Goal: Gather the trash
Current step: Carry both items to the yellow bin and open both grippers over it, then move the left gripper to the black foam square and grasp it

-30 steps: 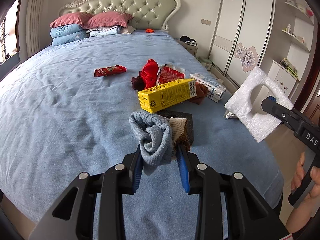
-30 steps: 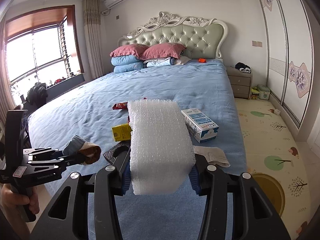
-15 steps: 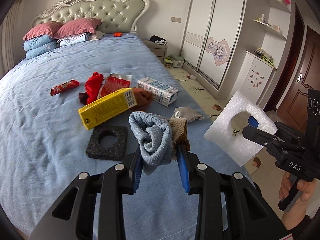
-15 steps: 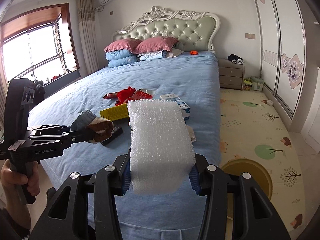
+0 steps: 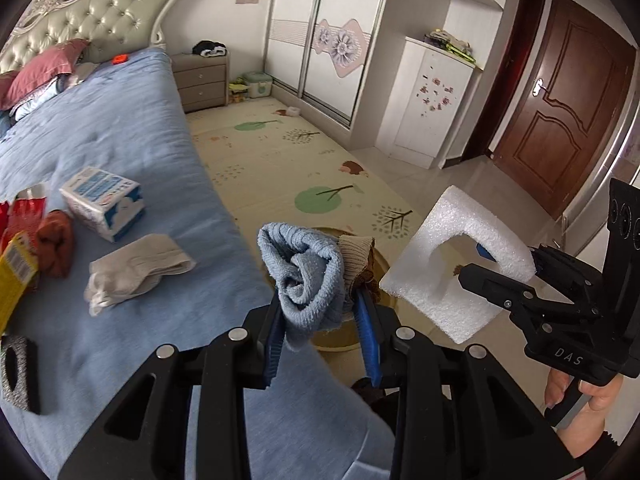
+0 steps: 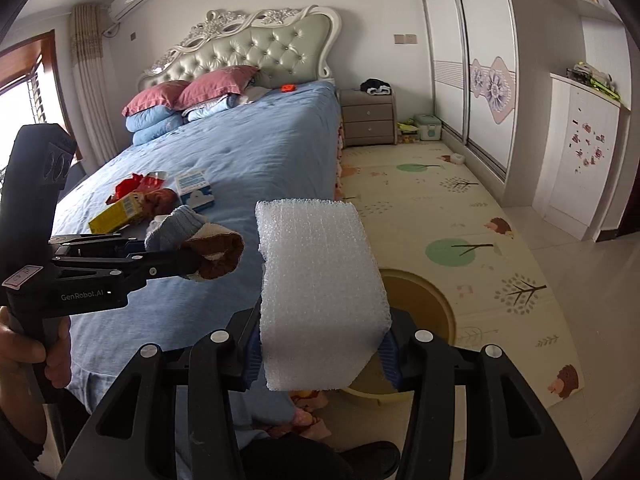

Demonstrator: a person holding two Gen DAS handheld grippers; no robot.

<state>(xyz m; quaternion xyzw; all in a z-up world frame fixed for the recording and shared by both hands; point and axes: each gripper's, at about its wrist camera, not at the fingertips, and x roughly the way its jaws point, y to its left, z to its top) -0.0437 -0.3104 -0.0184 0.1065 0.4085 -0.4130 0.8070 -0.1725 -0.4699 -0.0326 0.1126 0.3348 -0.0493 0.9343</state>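
Round yellow-rimmed bin [image 6: 436,312] on the play mat lies just below and ahead of both loads: right gripper [image 6: 320,356] clamped on white foam block [image 6: 320,288], nearer; left gripper [image 5: 320,344] clamped on rolled blue-and-brown socks [image 5: 308,276].

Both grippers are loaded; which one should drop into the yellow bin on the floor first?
Right, probably. The right gripper holds the white foam block almost above the yellow bin, while the left gripper and its socks hang nearer the bed.
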